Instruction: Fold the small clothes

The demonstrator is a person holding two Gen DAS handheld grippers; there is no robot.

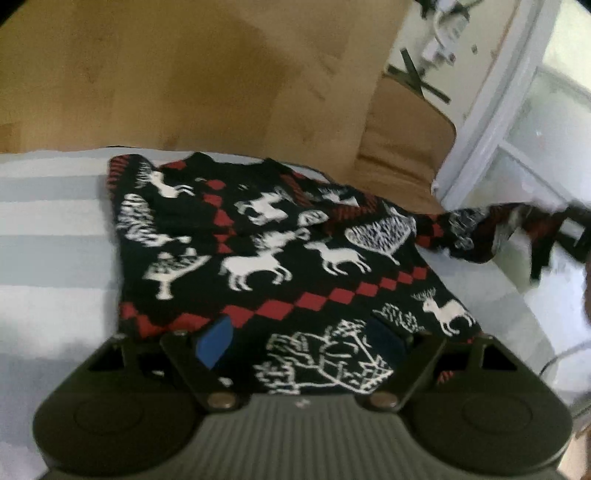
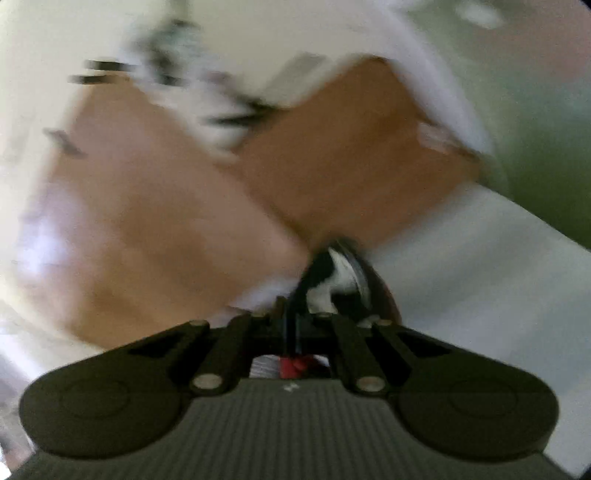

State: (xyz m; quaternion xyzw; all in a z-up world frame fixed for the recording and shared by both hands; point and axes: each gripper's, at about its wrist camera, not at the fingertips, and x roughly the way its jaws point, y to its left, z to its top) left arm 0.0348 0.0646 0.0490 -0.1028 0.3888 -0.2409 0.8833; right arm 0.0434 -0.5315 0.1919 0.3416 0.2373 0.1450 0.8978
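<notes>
A small black sweater point(image 1: 280, 251) with white deer and trees and red diamond bands lies spread on a white and grey striped cloth point(image 1: 55, 229). My left gripper point(image 1: 299, 341) is open just above the sweater's near hem, blue pads wide apart. One sleeve point(image 1: 480, 229) is stretched out to the right, lifted off the surface. My right gripper point(image 1: 554, 236) holds that sleeve's end. In the blurred right wrist view my right gripper point(image 2: 314, 314) is shut on a bunch of the black and white sleeve fabric point(image 2: 340, 280).
A tan sofa back point(image 1: 184, 74) rises behind the striped cloth. A tan seat point(image 1: 402, 129) and a white door frame point(image 1: 498, 122) stand at the right. A power strip with cables point(image 1: 443, 33) lies at the top right.
</notes>
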